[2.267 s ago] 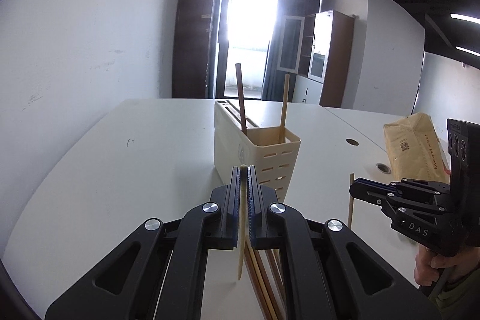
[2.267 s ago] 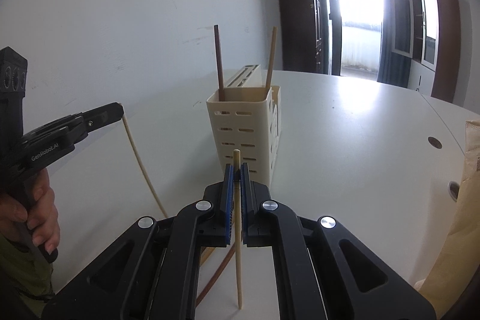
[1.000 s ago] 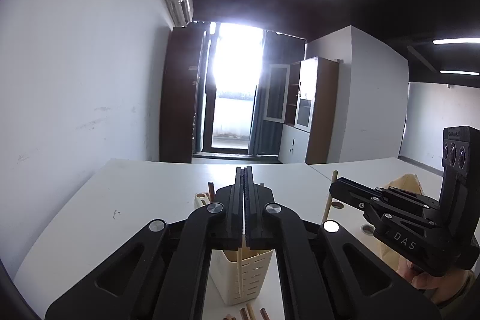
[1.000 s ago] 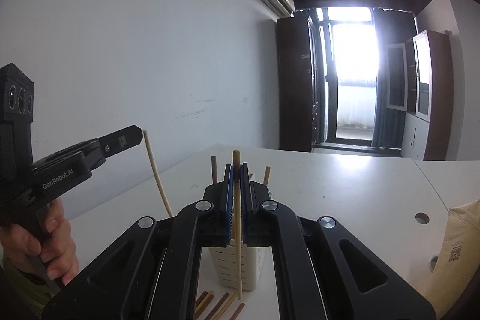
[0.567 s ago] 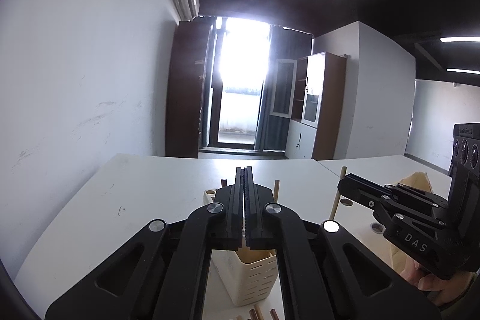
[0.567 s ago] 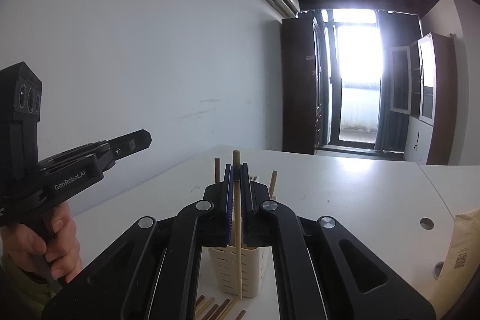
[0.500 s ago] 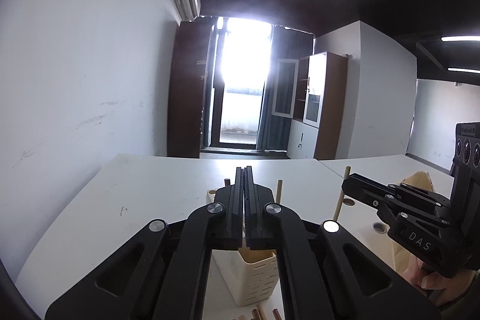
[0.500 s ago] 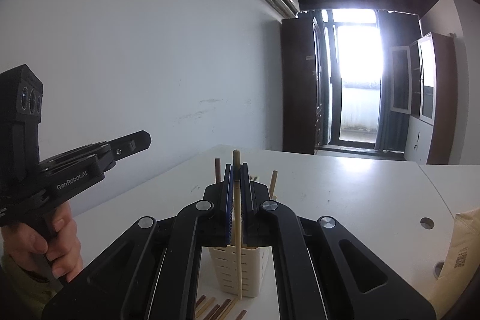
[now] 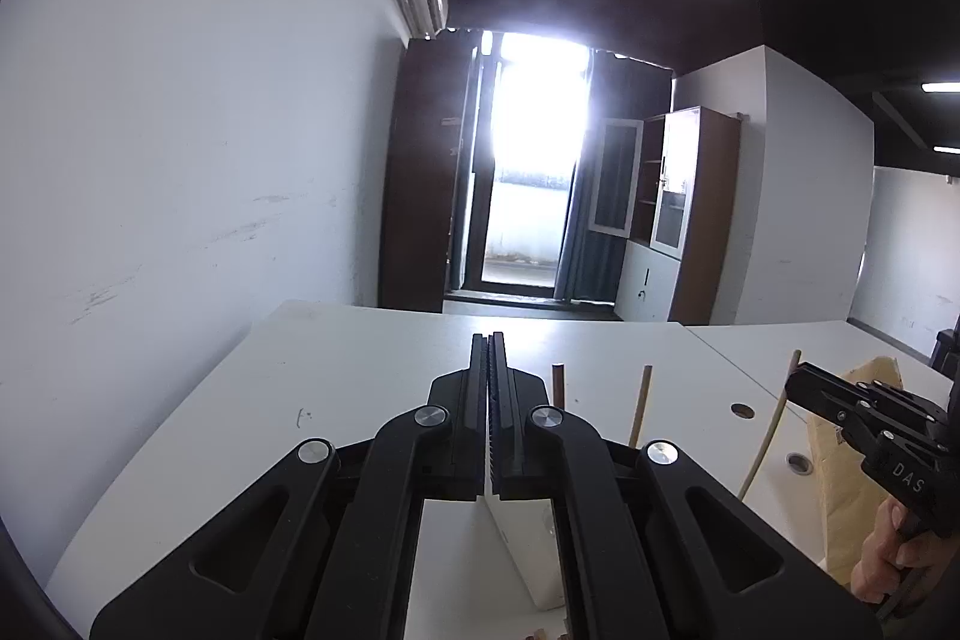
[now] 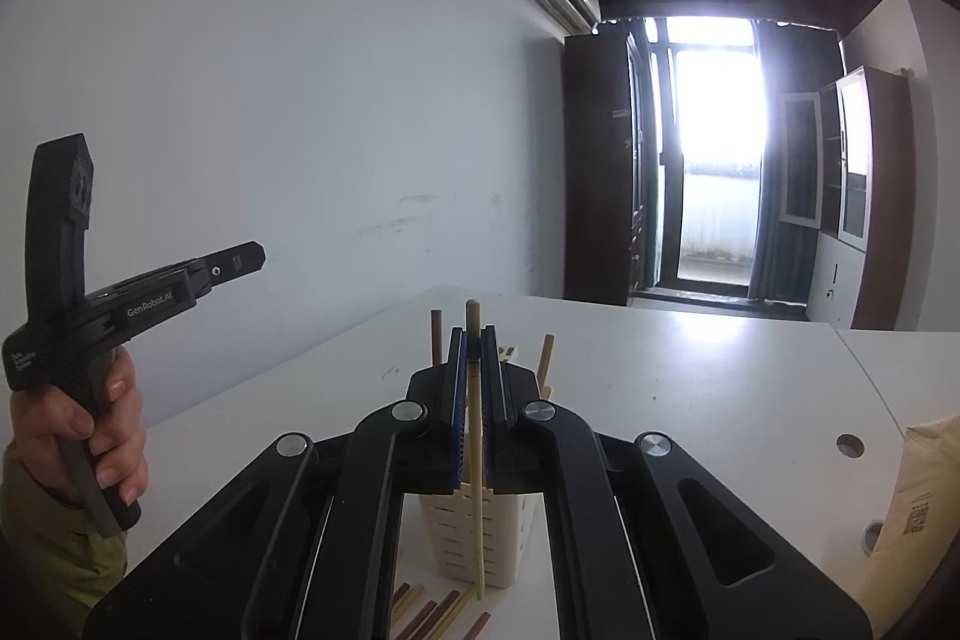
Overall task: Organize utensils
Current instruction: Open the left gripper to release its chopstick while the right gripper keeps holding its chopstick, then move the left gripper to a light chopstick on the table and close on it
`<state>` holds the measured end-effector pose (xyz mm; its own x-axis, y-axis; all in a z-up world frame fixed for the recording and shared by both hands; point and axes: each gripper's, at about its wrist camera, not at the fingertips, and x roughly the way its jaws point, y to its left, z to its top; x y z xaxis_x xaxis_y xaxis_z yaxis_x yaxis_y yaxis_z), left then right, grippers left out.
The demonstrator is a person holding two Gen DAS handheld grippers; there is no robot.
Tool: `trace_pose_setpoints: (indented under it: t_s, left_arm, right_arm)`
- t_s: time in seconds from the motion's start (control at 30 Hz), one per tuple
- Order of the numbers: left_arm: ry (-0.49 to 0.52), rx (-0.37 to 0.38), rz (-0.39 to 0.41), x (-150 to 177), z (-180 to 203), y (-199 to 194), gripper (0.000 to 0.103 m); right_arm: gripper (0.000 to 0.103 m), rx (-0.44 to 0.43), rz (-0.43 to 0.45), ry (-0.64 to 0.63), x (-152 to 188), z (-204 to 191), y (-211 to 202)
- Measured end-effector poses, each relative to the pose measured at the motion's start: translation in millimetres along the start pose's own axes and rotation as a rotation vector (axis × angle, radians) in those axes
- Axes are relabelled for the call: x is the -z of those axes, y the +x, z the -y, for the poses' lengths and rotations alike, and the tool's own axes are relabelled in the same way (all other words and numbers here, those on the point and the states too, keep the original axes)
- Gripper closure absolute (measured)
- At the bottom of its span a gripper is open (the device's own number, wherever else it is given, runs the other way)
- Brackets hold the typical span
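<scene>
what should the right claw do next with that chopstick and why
Probably lower it: the right claw is shut on the pale chopstick, held upright just in front of the cream holder, where two chopsticks already stand. Several more lie on the table.

Your left gripper (image 9: 489, 358) shows jaws closed, nothing visible between them. Holder (image 9: 522, 544) sits below; your right gripper (image 9: 804, 385) pinches a pale chopstick (image 9: 771, 436) toward the desk's (image 9: 336, 370) right edge.

A cream slotted utensil holder (image 10: 474, 538) stands upright, with a dark chopstick (image 10: 436, 334) and a pale one (image 10: 545, 358) inside. More chopsticks (image 10: 432, 613) lie flat just before it.
</scene>
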<state>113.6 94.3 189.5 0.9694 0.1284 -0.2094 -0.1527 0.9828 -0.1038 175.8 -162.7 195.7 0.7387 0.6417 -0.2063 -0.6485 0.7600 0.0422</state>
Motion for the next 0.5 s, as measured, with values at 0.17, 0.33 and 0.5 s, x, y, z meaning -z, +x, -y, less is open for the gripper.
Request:
trace_pose_setpoints:
  t_s: [0.17, 0.33, 0.5]
  left_arm:
    - [0.005, -0.028, -0.029, 2, -10, 6, 0.103]
    - [0.009, -0.059, -0.114, 9, -27, 28, 0.102]
    - [-0.018, -0.114, -0.196, 19, -55, 52, 0.101]
  right_arm:
    - [0.098, 0.001, -0.001, -0.007, 2, 1, 1]
    - [0.098, 0.005, -0.008, -0.014, 4, 0, 1]
    - [0.098, 0.007, -0.010, -0.020, 6, -2, 1]
